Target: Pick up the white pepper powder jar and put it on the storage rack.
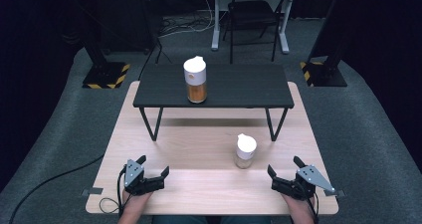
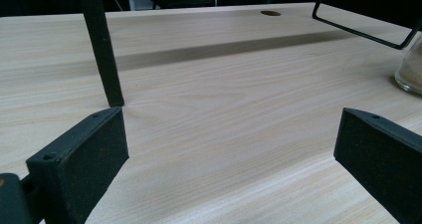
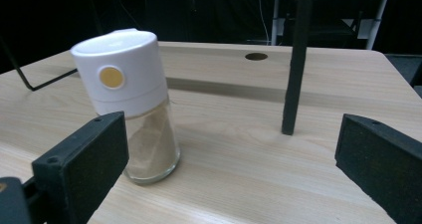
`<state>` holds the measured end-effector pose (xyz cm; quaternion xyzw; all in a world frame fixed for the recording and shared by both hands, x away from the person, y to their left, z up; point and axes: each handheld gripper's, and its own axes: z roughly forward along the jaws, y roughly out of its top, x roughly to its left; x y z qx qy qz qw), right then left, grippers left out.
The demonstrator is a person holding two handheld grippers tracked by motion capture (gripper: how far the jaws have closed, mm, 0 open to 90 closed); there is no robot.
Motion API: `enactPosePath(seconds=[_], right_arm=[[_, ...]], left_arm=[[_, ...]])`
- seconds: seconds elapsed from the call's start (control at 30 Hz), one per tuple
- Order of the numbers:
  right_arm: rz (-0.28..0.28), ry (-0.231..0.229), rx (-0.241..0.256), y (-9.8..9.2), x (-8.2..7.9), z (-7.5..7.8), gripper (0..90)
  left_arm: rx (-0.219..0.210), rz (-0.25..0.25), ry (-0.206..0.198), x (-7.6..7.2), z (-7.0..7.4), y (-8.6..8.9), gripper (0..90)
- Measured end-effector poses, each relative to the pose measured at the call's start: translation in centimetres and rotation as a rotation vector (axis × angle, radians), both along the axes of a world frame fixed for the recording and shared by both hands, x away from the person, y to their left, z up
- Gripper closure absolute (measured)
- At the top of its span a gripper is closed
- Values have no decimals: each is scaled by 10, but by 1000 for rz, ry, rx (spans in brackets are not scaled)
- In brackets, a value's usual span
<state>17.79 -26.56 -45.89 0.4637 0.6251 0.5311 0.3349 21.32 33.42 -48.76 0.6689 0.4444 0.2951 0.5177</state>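
A small glass shaker (image 1: 245, 151) with a white cap and pale powder stands upright on the light wooden table (image 1: 199, 149), right of centre. A taller jar (image 1: 195, 79) with a white cap and orange-brown contents stands on the low black shelf (image 1: 239, 87) behind. My left gripper (image 1: 153, 170) rests open near the front left edge, nothing between its jaws. My right gripper (image 1: 283, 168) is open at the front right, just behind and right of the small shaker (image 3: 130, 104), which stands ahead of its left jaw. The shaker's glass base (image 2: 411, 69) peeks in at the right edge of the left gripper view.
The black shelf stands on thin metal legs (image 1: 151, 123), one close ahead of each gripper (image 2: 102, 45) (image 3: 296, 59). Beyond the table are a dark chair (image 1: 254, 15), stand bases with yellow-black tape (image 1: 105, 74) and cables on grey carpet. A cable hole (image 3: 256, 56) sits in the tabletop.
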Motion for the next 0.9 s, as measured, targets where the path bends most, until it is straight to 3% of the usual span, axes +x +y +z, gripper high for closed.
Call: enactPosePath(seconds=[0.1,0.43,0.9], right_arm=[[16,-2,20,-1,-1,2,0],[69,-7,19,2,-2,10,0],[136,-4,-5,8,13,18,0]], left_arm=[[2,1,2,0,0,0,0],[1,2,0,0,0,0,0],[-9,4,0,0,-1,1,0]])
